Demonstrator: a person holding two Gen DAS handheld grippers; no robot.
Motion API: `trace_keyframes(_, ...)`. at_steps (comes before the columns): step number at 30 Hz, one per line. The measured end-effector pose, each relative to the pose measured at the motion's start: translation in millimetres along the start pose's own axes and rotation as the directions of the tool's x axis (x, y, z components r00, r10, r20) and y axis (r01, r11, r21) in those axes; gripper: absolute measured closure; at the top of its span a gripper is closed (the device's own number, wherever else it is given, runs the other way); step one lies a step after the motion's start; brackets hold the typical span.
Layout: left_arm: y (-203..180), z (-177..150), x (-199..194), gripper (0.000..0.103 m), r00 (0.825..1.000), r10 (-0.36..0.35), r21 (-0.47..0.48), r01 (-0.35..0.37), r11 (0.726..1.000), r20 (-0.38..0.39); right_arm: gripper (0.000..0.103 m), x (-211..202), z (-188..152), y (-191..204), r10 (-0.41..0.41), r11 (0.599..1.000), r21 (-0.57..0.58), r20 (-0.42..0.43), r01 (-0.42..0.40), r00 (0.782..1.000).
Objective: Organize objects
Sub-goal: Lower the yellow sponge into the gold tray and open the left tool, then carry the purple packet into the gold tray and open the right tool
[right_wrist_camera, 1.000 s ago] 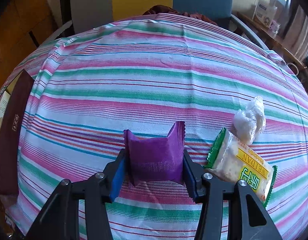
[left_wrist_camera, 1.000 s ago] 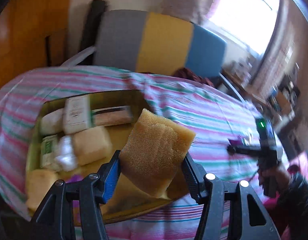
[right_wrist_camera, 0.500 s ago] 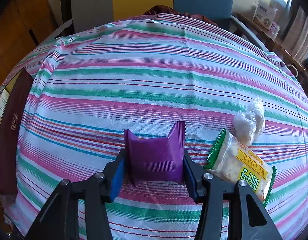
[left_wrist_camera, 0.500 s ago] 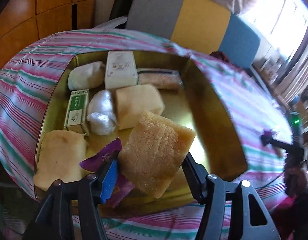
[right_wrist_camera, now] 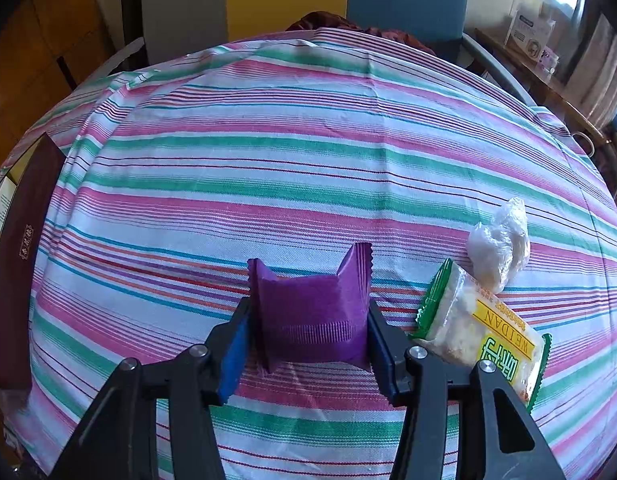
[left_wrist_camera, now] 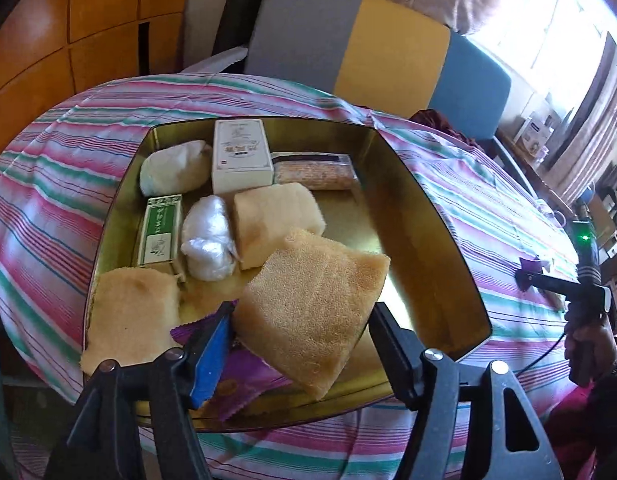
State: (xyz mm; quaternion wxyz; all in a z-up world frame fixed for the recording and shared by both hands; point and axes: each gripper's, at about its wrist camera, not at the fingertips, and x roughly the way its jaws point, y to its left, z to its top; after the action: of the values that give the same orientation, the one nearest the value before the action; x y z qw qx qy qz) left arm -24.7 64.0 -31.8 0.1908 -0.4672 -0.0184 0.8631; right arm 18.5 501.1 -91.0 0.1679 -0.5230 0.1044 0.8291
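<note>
in the left wrist view, a tan, porous sponge-like block (left_wrist_camera: 314,312) is seen low in the centre of the frame, between the fingers of the left gripper (left_wrist_camera: 298,340), above the near end of a gold-coloured rectangular metal tin (left_wrist_camera: 424,216). the jaws of this gripper have just been opening; a gap shows on the right side of the block, so the grip is judged released, and the block appears to lie tilted over a purple wrapper (left_wrist_camera: 244,376) on the tin's floor. the tin already holds a white carton (left_wrist_camera: 240,156), a green-and-white small box (left_wrist_camera: 160,230), two clear-wrapped white bundles, a pinkish bar and two more tan blocks.

in the right wrist view, a purple crimped foil packet (right_wrist_camera: 310,320) is clamped between the pads of the right gripper (right_wrist_camera: 308,336), low in the centre, over the striped pink, green and white cloth of the surface (right_wrist_camera: 308,140). a green-edged snack packet (right_wrist_camera: 480,336) and a clear plastic bundle (right_wrist_camera: 498,244) lie at the lower right, not yet collected.

the step in hand is judged to be the placing of the block. next, the left gripper would need to be drawn back clear of the tin without dragging the block, and the purple packet carried over to the tin.
</note>
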Motion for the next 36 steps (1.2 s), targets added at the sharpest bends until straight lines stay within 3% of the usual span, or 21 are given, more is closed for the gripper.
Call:
trace_keyframes(5, -4.2, -5.8, 8.4, 0.033, 0.999, 0.001, 0.027, 0.000, 1.000, -0.048, 0.052, -4.8, -1.5, 5.4, -0.009, 0.999, 0.035, -0.008, 0.009, 1.000)
trace_keyframes(9, -7.2, -5.7, -0.7, 0.024, 1.000, 0.018, 0.053, -0.018, 0.998, 0.004, 0.056, -17.6, -4.2, 16.4, 0.008, 0.998, 0.054, 0.024, -0.009, 1.000)
trace_keyframes(14, -8.1, -3.9, -16.0, 0.023, 0.996, 0.045, 0.070, -0.050, 0.996, 0.072, 0.057, -39.1, -2.7, 41.8, 0.068, 0.997, 0.043, 0.074, -0.071, 0.995)
trace_keyframes(21, -2.0, -1.6, -28.3, 0.023, 0.991, 0.075, 0.052, -0.081, 0.995, 0.109, 0.057, -74.7, -1.8, 113.1, 0.221, 0.975, -0.060, 0.114, -0.215, 0.969)
trace_keyframes(28, 7.5, -2.5, -34.3, 0.023, 0.987, 0.110, 0.028, -0.114, 0.993, 0.121, 0.057, -102.2, -2.5, 206.7, 0.369, 0.911, -0.240, 0.113, -0.336, 0.922)
trace_keyframes(32, 14.7, -2.9, -38.1, 0.023, 0.982, 0.134, 0.015, -0.137, 0.991, 0.134, 0.057, -104.2, -0.6, 255.0, 0.416, 0.869, -0.331, 0.087, -0.368, 0.905)
trace_keyframes(36, 25.9, -2.9, -40.8, 0.023, 0.978, 0.153, -0.016, -0.152, 0.988, 0.141, 0.057, -92.0, -0.7, 295.0, 0.428, 0.837, -0.392, 0.035, -0.381, 0.903)
